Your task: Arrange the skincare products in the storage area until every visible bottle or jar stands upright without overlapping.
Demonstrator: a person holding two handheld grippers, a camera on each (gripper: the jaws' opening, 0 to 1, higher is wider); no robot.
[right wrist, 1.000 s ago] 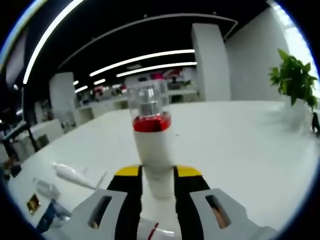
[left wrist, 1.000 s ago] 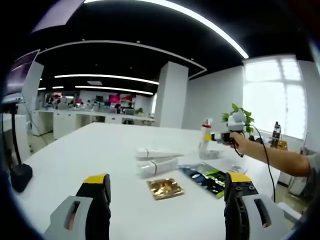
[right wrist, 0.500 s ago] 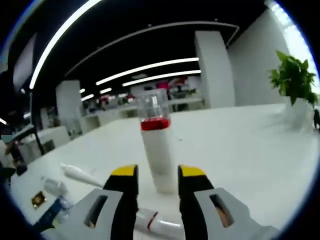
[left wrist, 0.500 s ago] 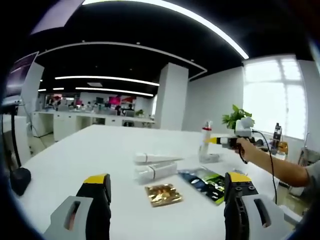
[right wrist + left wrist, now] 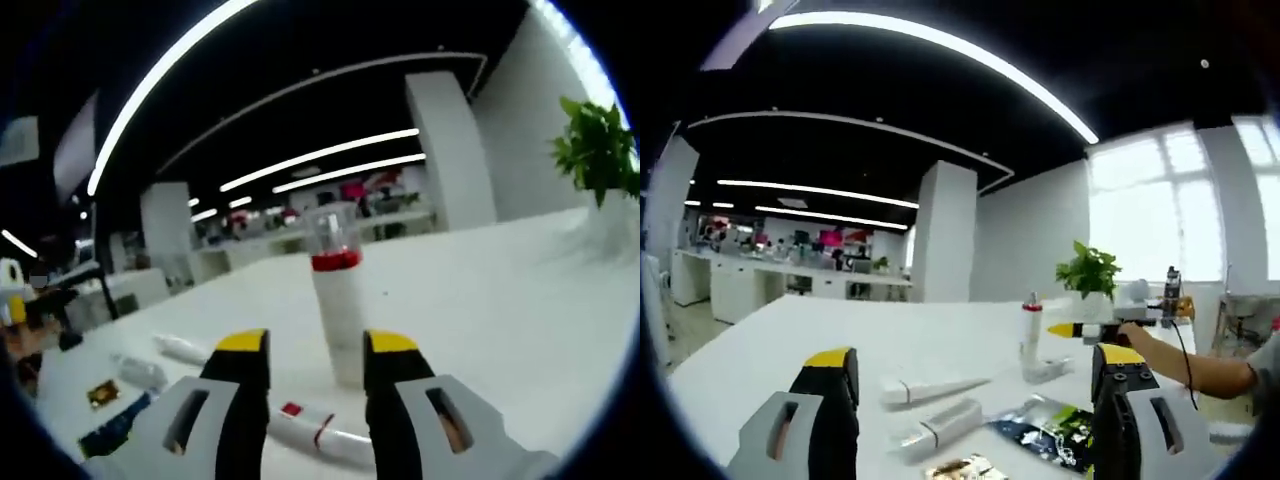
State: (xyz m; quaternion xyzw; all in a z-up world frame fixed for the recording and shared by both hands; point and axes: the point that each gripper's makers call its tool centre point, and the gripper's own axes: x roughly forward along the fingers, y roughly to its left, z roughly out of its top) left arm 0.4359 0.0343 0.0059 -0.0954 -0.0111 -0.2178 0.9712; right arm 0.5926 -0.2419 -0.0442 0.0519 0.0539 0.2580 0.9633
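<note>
- Left gripper view: left gripper (image 5: 965,400) rose from the bottom of the frame with its jaws spread wide, released, nothing between them.
- White tabletop (image 5: 800,330) ran across the lower half of the frame.
- Pump bottle (image 5: 1030,335) with a red collar stood upright right of centre on the tabletop.
- A white tube with red band (image 5: 1048,370) lay flat at that bottle's base, just beside it.
- Two more white tubes lay flat at lower centre: upper tube (image 5: 930,388) and lower tube (image 5: 940,432), near each other, not overlapping.
- Dark printed sachet (image 5: 1045,440) lay flat at lower right of centre; gold sachet (image 5: 962,468) lay at the bottom edge, partly cut off.
- Right gripper (image 5: 1080,330) came in from the right edge, held by a person's hand (image 5: 1140,335), tips near the pump bottle, apart from it.
- Potted plant (image 5: 1088,275) stood behind at right.
- Right gripper view: right gripper (image 5: 315,370) had its jaws parted, released, at bottom centre.
- Pump bottle (image 5: 338,300) stood upright at frame centre, beyond the jaw tips, not touched.
- White tube with red band (image 5: 310,430) lay flat between the jaws, low in the frame.
- Other tubes lay at lower left, blurred; dark sachet (image 5: 115,428) and gold sachet (image 5: 100,393) lay at far lower left.
- Plant (image 5: 600,150) was at the right edge.
</note>
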